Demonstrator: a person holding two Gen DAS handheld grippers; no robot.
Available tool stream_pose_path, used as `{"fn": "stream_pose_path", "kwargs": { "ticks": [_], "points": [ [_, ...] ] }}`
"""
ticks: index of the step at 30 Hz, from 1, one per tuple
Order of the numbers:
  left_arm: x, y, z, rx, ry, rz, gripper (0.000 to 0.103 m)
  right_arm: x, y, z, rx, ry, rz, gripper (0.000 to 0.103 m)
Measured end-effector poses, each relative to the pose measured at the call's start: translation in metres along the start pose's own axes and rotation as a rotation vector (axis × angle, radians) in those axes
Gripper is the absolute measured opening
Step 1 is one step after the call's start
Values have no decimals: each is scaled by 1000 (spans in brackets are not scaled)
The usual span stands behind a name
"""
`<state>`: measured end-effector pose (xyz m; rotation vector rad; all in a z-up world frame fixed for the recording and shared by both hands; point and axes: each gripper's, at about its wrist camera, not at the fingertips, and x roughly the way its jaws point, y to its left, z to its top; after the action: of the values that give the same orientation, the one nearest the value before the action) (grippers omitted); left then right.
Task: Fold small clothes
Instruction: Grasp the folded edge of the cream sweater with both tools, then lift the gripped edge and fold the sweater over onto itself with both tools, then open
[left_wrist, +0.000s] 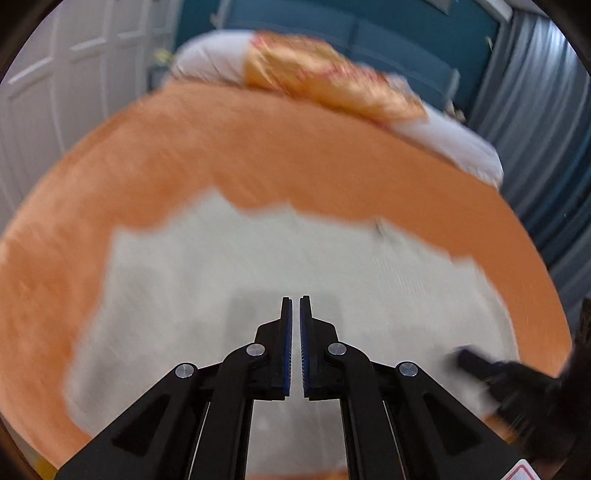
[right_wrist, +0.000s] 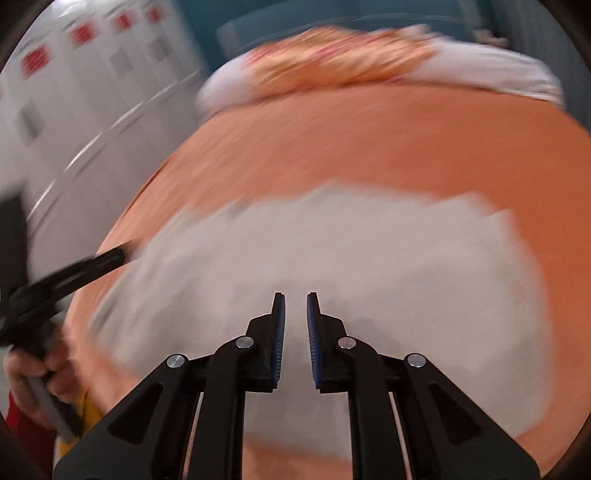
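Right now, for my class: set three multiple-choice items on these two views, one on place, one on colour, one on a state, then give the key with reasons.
1. Where does the white garment lie?
A. on the orange sheet
B. on the pillow
C. hanging from a gripper

2. What colour is the wall behind the bed?
A. yellow
B. teal
C. red

3. How do the jaws of the left gripper stand?
A. wide open
B. clamped on the cloth
C. nearly closed, holding nothing

Key:
1 A: orange shows round the garment's edges in both views.
2 B: teal panels rise beyond the pillow.
3 C: only a thin gap parts the pads, with no cloth between them; the right gripper shows a slightly wider gap, also empty.
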<state>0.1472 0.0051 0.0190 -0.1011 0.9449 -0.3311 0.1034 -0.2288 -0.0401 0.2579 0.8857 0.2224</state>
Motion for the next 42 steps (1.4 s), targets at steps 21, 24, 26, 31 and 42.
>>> {"fn": "stream_pose_path", "kwargs": {
  "ticks": [21,24,26,31,42],
  "points": [
    [-41,119,-80,-297,77,123,6,-71,-61,-63,169,34,-250,5],
    [-48,127,-83,-340,67,108,6,-59,-18,-31,100,21,-175,5],
    [-51,132,-83,-359,50,103,6,-41,3,-15,72,32,-144,5],
    [-52,152,-94,-425,36,87,6,26,43,16,44,111,-93,5],
    [-62,162,-88,-538,-29,-45,57,106,58,22,6,223,-171,2]
  ]
}}
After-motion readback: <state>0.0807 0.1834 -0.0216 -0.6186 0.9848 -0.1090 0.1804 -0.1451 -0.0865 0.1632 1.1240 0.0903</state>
